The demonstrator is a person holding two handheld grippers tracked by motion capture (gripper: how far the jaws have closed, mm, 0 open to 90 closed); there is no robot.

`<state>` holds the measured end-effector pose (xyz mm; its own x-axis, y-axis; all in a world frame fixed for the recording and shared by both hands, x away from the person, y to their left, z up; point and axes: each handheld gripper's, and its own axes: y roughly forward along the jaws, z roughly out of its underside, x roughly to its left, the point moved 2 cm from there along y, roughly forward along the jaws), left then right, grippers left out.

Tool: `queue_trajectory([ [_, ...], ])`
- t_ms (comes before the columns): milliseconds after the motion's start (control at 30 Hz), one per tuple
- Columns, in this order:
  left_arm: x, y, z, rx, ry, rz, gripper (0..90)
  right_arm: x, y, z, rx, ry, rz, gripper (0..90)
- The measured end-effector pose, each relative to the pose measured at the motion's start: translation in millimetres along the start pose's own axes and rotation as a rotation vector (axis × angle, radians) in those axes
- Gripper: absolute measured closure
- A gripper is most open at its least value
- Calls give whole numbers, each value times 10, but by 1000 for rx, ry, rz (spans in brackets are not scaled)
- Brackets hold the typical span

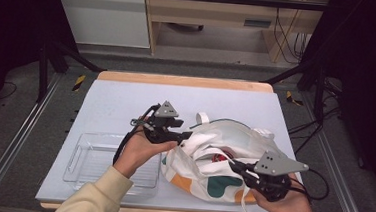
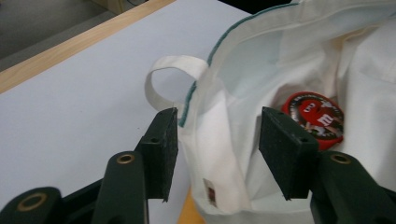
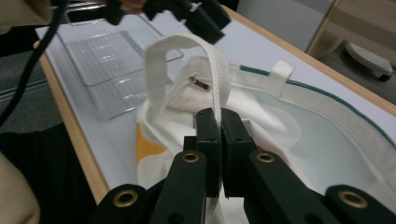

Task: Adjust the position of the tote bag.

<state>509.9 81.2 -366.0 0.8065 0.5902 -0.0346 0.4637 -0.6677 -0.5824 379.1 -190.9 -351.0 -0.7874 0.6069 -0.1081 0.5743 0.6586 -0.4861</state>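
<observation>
A white cloth tote bag [image 1: 199, 171] with orange and green patches lies open on the right half of the mat. Inside it sits a round red M&M's tin [image 2: 315, 119], seen as a red spot [image 1: 221, 156] from above. My left gripper [image 1: 186, 135] is open at the bag's left rim, and its jaws [image 2: 217, 135] straddle the white edge fabric [image 2: 205, 135] beside a small loop handle [image 2: 170, 77]. My right gripper [image 1: 233, 163] is shut on the bag's white strap [image 3: 217, 84], which arches up from the closed jaws [image 3: 220, 126].
A clear plastic tray [image 1: 80, 146] stands at the front left of the pale mat [image 1: 126, 99], also in the right gripper view [image 3: 107, 60]. The table's wooden front edge [image 3: 79, 140] runs close by. Shelving and cables lie beyond the table.
</observation>
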Motion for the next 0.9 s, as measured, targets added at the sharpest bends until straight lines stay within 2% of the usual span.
queue_trajectory([
  [100, 97, 51, 10, 14, -12, -5, 473, 124, -2, 25, 2, -22, -33, 881],
  [167, 152, 98, 23, 20, -34, 4, 463, 190, 12, 47, 9, -34, -54, 881],
  [233, 177, 119, 30, 29, -42, 14, 454, 210, 17, 55, 14, -40, -60, 881],
  [267, 211, 179, 45, 44, -51, 25, 450, 266, 28, 83, 24, -47, -78, 881],
  [467, 259, 354, 60, 116, -41, 12, 441, 381, 91, 178, 57, -67, -125, 881],
  [567, 280, 427, 71, 144, -45, 27, 441, 400, 104, 194, 60, -68, -133, 881],
  [600, 296, 485, 83, 168, -43, 27, 447, 408, 116, 200, 57, -71, -143, 881],
  [633, 296, 485, 83, 168, -43, 27, 457, 408, 116, 200, 57, -71, -143, 881],
  [700, 295, 543, 109, 211, -47, 35, 477, 414, 118, 196, 55, -75, -149, 881],
  [833, 263, 561, 127, 261, -42, 37, 660, 422, 121, 187, 56, -81, -157, 880],
  [900, 258, 553, 125, 263, -44, 36, 776, 429, 123, 187, 58, -84, -159, 880],
])
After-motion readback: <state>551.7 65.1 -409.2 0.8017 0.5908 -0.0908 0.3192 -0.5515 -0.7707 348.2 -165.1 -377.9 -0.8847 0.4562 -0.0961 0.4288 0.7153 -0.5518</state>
